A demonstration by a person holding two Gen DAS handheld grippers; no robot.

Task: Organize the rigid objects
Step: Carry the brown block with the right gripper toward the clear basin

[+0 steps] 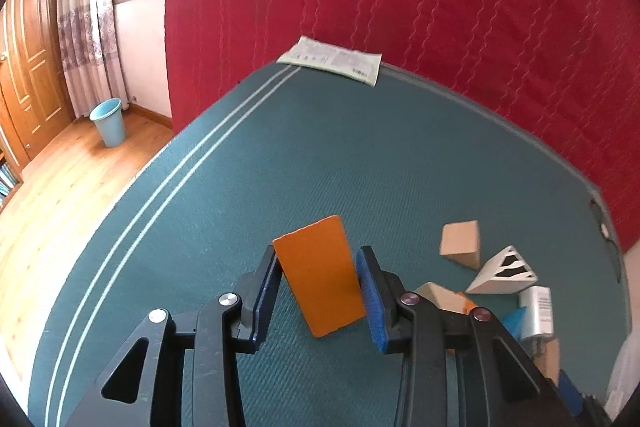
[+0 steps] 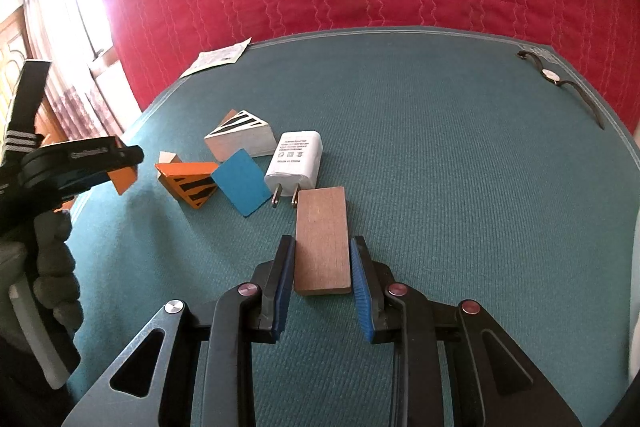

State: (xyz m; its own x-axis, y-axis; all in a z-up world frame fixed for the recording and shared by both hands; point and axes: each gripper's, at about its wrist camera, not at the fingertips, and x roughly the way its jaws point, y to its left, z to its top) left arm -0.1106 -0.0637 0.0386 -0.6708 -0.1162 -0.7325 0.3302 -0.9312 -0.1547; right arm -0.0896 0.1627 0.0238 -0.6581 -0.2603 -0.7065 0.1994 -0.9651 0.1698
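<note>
Orange block [image 1: 320, 275]: clamped in left gripper [image 1: 320, 297].
Brown wooden block [image 2: 322, 241]: clamped in right gripper [image 2: 322, 291].
White charger [image 2: 295, 159]: reads "Made in China".

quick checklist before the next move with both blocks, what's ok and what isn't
1. Left claw on the orange block: ok, both pads against its sides, block tilted.
2. Right claw on the brown wooden block: cannot tell, pads flank it but firm contact is unclear.
3. Brown block clear of the white charger: not ok, its far end sits right by the prongs.
4. Open mat ahead of the left claw: ok.
5. Blue block and striped orange wedge apart from the brown block: ok.
6. Watch away from the work area: ok, at the far edge.
</note>
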